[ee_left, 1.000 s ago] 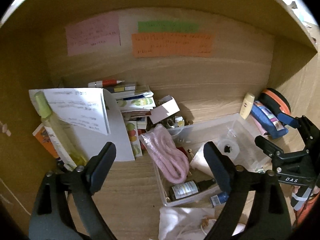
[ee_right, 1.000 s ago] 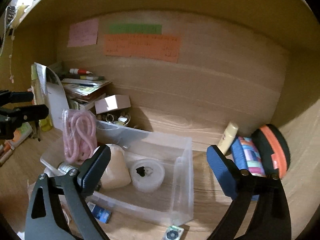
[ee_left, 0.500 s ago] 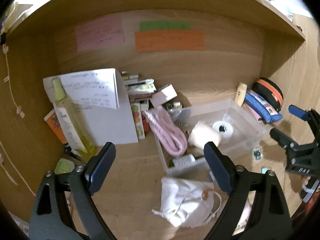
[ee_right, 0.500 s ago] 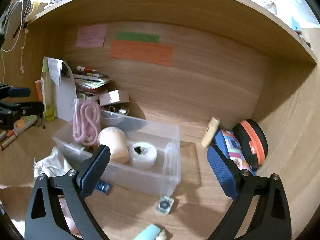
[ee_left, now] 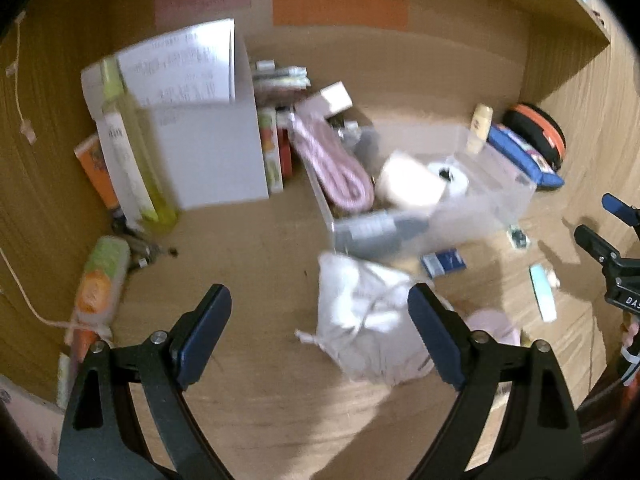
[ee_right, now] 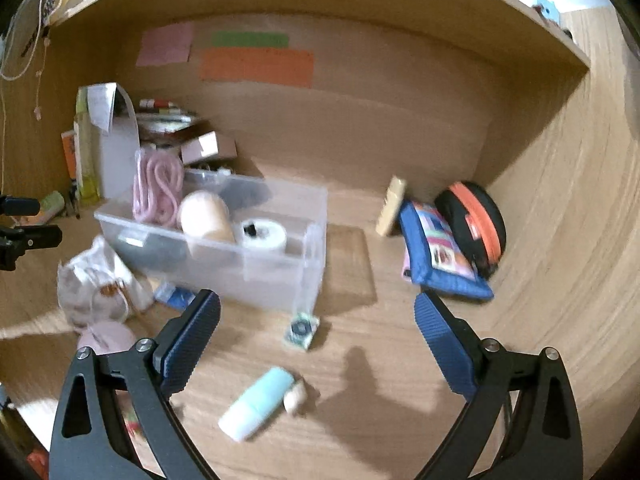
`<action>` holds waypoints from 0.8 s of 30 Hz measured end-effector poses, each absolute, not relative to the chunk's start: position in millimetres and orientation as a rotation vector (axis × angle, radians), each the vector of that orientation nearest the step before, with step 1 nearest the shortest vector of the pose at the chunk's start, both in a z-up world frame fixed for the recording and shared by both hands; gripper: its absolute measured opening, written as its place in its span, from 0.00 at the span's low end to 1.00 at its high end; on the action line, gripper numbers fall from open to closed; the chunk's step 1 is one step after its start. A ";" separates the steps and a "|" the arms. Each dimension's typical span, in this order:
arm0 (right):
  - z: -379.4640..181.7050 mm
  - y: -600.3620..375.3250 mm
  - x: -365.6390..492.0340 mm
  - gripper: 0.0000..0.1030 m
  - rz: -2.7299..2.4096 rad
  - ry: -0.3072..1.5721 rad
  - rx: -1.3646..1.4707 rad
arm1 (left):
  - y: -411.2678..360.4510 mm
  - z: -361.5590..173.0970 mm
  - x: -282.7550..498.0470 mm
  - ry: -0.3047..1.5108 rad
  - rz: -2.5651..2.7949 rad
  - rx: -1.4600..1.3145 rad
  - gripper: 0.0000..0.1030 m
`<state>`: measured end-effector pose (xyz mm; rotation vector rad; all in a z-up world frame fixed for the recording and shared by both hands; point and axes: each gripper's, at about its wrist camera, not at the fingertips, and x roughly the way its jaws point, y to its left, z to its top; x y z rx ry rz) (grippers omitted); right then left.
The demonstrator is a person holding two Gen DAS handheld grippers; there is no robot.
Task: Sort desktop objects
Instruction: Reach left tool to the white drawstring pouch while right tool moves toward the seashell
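A clear plastic bin (ee_right: 280, 276) (ee_left: 508, 204) stands mid-desk and holds a pink cord coil (ee_right: 158, 184), a beige roll (ee_right: 206, 218), a white tape roll (ee_right: 264, 236) and a dark bottle (ee_left: 376, 232). In front of it lie a white drawstring bag (ee_left: 360, 320) (ee_right: 94, 284), a small blue box (ee_left: 444, 262), a small square packet (ee_right: 302, 330) and a pale teal tube (ee_right: 258, 408) (ee_left: 542, 296). My left gripper (ee_left: 320, 328) is open and empty above the desk, by the bag. My right gripper (ee_right: 318, 338) is open and empty above the packet and tube.
A white paper stand with a yellow-green bottle (ee_left: 136, 148) and stacked booklets (ee_left: 280, 76) sit back left. A blue pouch (ee_right: 444, 256), a black-orange case (ee_right: 476, 224) and a cream tube (ee_right: 392, 206) sit back right. Wooden walls enclose the desk. A green-orange tube (ee_left: 102, 280) lies far left.
Both grippers have pulled back from the bin and tilted down, so more of the desk's front, the bag, the packet and the teal tube now show. Both stay open.
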<state>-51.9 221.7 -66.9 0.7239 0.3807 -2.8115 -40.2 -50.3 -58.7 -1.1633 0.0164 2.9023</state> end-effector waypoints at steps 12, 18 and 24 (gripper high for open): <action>-106.9 244.7 -49.3 0.94 -2.704 0.288 0.972 | -30.2 -100.2 -43.5 0.059 2.761 -1.315 0.88; -121.3 249.1 -48.1 0.94 -2.664 0.260 1.041 | -24.1 -112.7 -55.1 0.071 2.713 -1.369 0.88; -124.6 255.1 -51.6 0.93 -2.638 0.231 1.079 | -15.5 -119.3 -70.8 0.088 2.655 -1.421 0.88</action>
